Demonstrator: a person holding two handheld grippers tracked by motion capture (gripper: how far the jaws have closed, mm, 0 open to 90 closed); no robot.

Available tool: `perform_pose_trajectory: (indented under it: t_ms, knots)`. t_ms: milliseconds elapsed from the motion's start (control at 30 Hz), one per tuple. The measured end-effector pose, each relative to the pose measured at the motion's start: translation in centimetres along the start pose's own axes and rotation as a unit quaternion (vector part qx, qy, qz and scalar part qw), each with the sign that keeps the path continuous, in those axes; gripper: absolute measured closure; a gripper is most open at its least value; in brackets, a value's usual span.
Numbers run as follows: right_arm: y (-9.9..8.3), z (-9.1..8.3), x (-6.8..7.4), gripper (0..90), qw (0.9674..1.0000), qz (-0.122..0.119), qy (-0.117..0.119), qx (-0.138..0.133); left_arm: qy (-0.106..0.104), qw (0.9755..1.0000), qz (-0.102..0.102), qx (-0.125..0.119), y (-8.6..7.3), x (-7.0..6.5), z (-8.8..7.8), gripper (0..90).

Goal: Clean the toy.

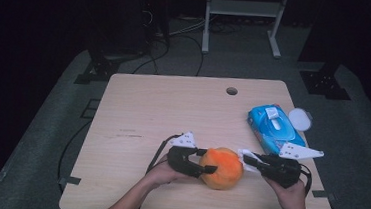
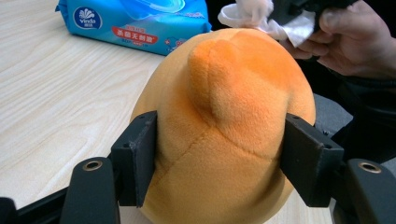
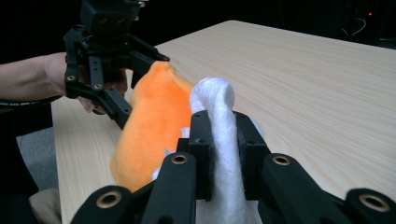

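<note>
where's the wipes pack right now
In the high view the blue wipes pack lies near the table's right edge, beside a white lid, just beyond the right gripper and the orange plush.

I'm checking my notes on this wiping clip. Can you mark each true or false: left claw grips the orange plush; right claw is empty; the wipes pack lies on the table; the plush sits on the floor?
1. The left claw grips the orange plush. True.
2. The right claw is empty. False: it pinches a white wipe.
3. The blue wipes pack lies on the table. True.
4. The plush sits on the floor. False: it rests on the table.
</note>
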State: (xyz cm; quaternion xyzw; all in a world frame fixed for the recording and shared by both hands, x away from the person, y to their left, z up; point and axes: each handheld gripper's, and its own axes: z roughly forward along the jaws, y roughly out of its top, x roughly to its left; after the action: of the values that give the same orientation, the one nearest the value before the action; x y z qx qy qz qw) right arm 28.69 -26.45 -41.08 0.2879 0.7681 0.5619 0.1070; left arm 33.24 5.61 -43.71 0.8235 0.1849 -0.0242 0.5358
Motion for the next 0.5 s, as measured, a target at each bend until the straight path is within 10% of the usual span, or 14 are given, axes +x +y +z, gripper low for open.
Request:
perform_pose_trajectory:
  t_ms: [500]
  knots:
    - [3.1, 5.3, 3.2, 79.1, 0.9966, -0.071, 0.039, 0.016, 0.019, 0.9996, -0.018, -0.005, 0.2, -0.4, 0.5, 32.2]
